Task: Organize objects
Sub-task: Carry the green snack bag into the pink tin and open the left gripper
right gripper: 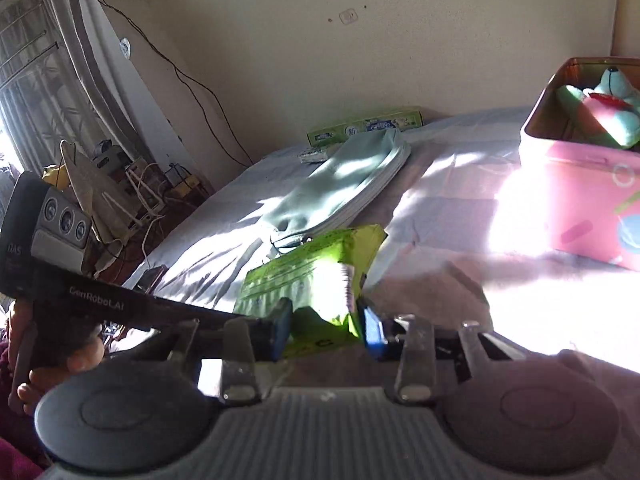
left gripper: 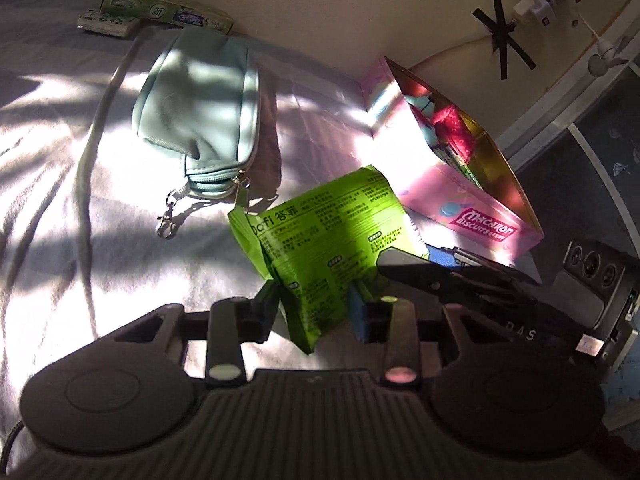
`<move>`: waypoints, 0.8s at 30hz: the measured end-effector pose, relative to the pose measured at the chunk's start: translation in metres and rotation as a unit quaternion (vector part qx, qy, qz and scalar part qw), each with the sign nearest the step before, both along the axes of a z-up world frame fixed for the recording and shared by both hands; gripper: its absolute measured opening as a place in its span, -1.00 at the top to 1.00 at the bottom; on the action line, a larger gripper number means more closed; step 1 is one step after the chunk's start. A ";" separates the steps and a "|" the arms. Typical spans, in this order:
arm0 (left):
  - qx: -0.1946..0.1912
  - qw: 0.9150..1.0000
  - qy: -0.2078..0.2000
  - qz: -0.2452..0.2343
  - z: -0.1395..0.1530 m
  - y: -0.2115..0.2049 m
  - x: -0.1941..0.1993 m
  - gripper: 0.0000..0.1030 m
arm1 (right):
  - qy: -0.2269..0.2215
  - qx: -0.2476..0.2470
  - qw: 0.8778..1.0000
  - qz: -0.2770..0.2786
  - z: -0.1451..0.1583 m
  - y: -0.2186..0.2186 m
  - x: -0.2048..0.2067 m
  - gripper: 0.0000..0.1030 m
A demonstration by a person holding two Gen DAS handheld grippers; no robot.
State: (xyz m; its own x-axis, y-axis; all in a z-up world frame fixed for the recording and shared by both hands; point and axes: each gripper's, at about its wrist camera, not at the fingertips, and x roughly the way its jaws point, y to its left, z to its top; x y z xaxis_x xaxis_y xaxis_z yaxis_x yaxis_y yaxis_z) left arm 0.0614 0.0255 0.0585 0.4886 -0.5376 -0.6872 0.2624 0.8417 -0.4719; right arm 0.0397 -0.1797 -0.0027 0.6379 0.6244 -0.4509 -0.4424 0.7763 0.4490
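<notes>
A green snack packet (left gripper: pixel 328 236) hangs above the bed sheet (left gripper: pixel 60 200) with both grippers on it. In the left wrist view my left gripper (left gripper: pixel 314 308) is shut on its lower end, the pads pressing both sides. The right gripper's finger (left gripper: pixel 400 260) reaches onto the packet from the right. In the right wrist view my right gripper (right gripper: pixel 328 324) is shut on the crumpled packet (right gripper: pixel 316 276), and the left gripper's black housing (right gripper: pixel 96 296) comes in from the left. An open pink biscuit tin (left gripper: pixel 460 200) stands just behind, with a plush toy (right gripper: pixel 612 100) inside.
A teal zip pouch (left gripper: pixel 200 112) lies on the sheet left of the tin. A green toothpaste box (left gripper: pixel 168 10) and a small tissue pack (left gripper: pixel 106 22) lie against the wall. Cables and a power strip (left gripper: pixel 548 4) hang on the wall. Clutter (right gripper: pixel 132 184) fills the floor beside the bed.
</notes>
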 end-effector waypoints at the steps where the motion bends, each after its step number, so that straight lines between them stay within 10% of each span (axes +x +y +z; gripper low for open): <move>1: -0.002 1.000 -0.009 -0.010 0.007 -0.007 0.004 0.23 | -0.025 0.008 0.999 -0.018 0.012 -0.016 -0.007 0.38; 14: 0.021 0.979 -0.094 -0.179 0.039 -0.221 0.092 0.08 | -0.120 -0.045 0.949 -0.288 0.040 -0.171 -0.029 0.32; 20: 0.047 0.978 -0.101 -0.177 0.019 -0.276 0.107 -0.05 | -0.157 -0.138 0.893 -0.398 0.016 -0.180 -0.014 -0.29; 24: 0.027 0.979 -0.092 -0.178 0.016 -0.272 0.103 -0.06 | -0.185 -0.158 0.879 -0.409 0.009 -0.181 -0.019 -0.36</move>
